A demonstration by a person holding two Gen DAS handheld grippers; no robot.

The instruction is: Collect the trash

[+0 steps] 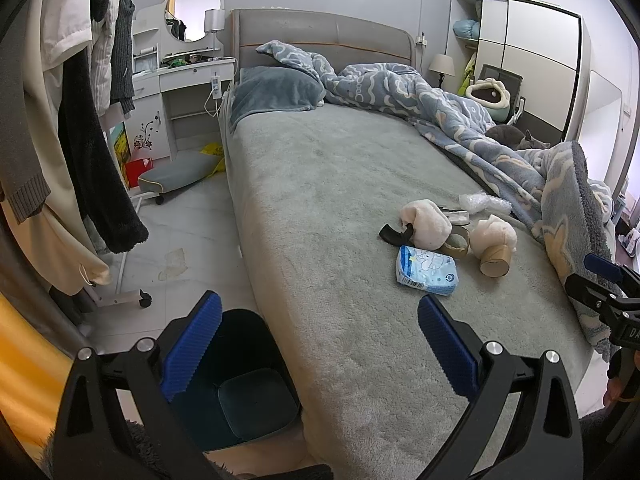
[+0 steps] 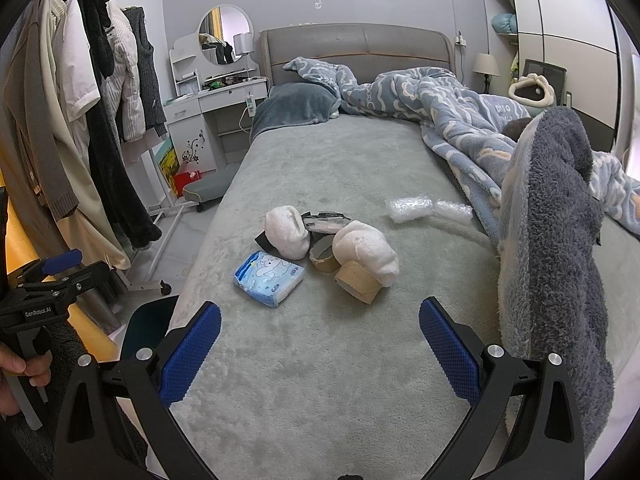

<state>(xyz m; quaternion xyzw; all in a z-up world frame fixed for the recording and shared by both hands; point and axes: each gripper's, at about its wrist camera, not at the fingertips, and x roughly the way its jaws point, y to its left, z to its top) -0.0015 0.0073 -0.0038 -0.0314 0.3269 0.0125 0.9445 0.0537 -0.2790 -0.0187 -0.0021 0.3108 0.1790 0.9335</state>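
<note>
left gripper point(image 1: 320, 344) spread wide and empty, hovering over the near edge of the bed point(image 1: 320, 184), one blue pad above the dark bin point(image 1: 240, 384) on the floor beside it. right gripper point(image 2: 320, 344) equally wide, touching nothing, raised over the grey cover. trash clustered mid-bed, ahead of both tools: a blue tissue pack point(image 2: 269, 278), flat and crumpled; two white wads point(image 2: 288, 232) just behind it; two cardboard rolls point(image 2: 358, 282), one partly under a wad; a black scrap point(image 1: 394, 233); clear bubble wrap point(image 2: 428, 209) farther off, near the rumpled blue blanket point(image 2: 460, 120).
</note>
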